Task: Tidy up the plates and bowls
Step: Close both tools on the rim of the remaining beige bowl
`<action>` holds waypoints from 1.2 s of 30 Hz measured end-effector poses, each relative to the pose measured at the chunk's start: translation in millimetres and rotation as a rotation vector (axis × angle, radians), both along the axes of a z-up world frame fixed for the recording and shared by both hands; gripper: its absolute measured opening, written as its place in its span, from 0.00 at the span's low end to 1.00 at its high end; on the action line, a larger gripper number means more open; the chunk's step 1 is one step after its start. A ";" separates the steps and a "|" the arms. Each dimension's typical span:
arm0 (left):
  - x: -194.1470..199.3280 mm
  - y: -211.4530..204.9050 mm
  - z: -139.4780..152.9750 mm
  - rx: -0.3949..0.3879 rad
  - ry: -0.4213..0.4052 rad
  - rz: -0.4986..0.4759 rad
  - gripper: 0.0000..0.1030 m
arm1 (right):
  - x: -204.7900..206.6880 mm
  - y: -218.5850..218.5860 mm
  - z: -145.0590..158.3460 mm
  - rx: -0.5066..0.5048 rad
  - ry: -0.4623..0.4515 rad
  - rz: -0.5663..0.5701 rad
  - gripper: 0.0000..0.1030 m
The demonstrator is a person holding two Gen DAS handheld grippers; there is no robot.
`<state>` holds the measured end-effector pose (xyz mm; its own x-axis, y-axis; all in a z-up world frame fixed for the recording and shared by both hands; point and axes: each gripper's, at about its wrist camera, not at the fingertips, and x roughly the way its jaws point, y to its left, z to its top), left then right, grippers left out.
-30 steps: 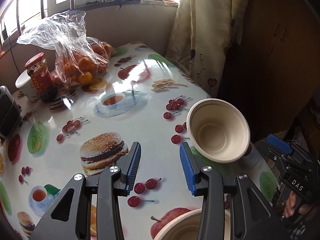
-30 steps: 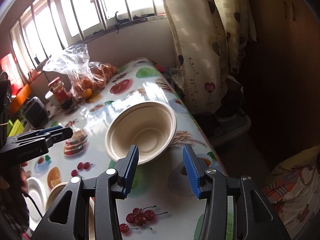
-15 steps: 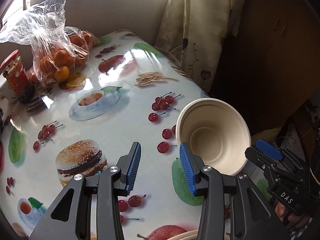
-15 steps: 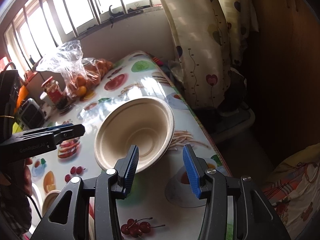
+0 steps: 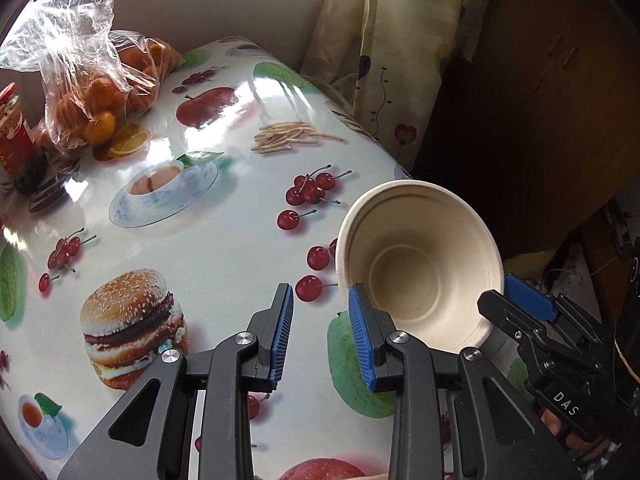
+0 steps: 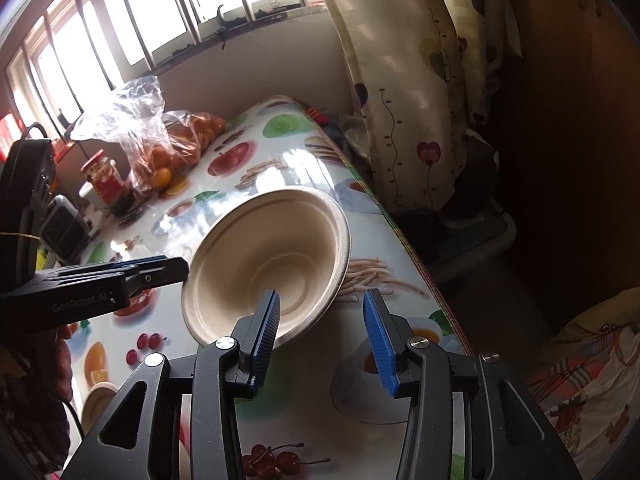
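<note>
Currently the beige bowl (image 5: 420, 268) is being propped tilted at the right edge of the table (image 5: 224, 240), its rim beside the left pad of the right gripper (image 6: 322, 320), unclamped. Both jaws have just been closing. The left gripper (image 5: 320, 336) is being held released, nothing between, just beside the bowl.

Left tongs (image 5: 320, 336): pointing steeply down, jaws part open and just been closing, nothing between the blue pads
Right tongs (image 6: 322, 334): angled down, jaws apart and just been closing, nothing gripped
Hand (image 5: 560, 426): wrapped round the right tongs' handle, fingers partly visible
</note>
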<state>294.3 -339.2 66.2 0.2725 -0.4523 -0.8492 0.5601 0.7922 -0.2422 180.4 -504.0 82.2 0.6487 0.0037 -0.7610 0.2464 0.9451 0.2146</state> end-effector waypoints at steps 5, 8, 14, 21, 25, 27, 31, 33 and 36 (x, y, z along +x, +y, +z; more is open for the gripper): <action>0.3 -2.3 -1.5 -0.002 0.005 -0.001 0.25 | 2.7 0.4 -2.6 0.006 0.002 0.003 0.33; 0.1 -3.0 -1.8 -0.006 0.006 -0.004 0.20 | 3.2 1.5 -3.3 0.008 0.004 0.010 0.28; -1.6 -4.7 -0.4 -0.013 0.003 -0.007 0.17 | 4.2 1.4 -4.0 0.007 0.004 0.011 0.20; -2.7 -6.8 -0.2 -0.010 -0.003 -0.012 0.13 | 4.3 1.2 -4.3 0.013 0.002 0.010 0.20; -4.1 -8.2 0.2 -0.015 -0.002 -0.020 0.11 | 4.4 0.6 -4.5 0.013 0.004 0.009 0.20; -4.2 -8.6 0.3 -0.017 0.000 -0.016 0.10 | 4.1 0.3 -4.9 0.014 0.004 0.008 0.20; -4.2 -8.6 1.0 -0.021 0.001 -0.012 0.08 | 3.9 0.4 -5.0 0.012 0.005 0.011 0.20; -4.3 -8.6 1.2 -0.020 -0.001 -0.012 0.08 | 4.0 0.1 -5.0 0.013 0.004 0.010 0.20; -4.2 -8.3 1.4 -0.023 0.001 -0.008 0.08 | 4.1 0.3 -4.8 0.014 0.003 0.010 0.20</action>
<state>290.0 -347.4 67.6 0.2679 -0.4734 -0.8391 0.5661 0.7821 -0.2606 184.4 -503.7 77.3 0.6460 0.0212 -0.7630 0.2375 0.9444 0.2273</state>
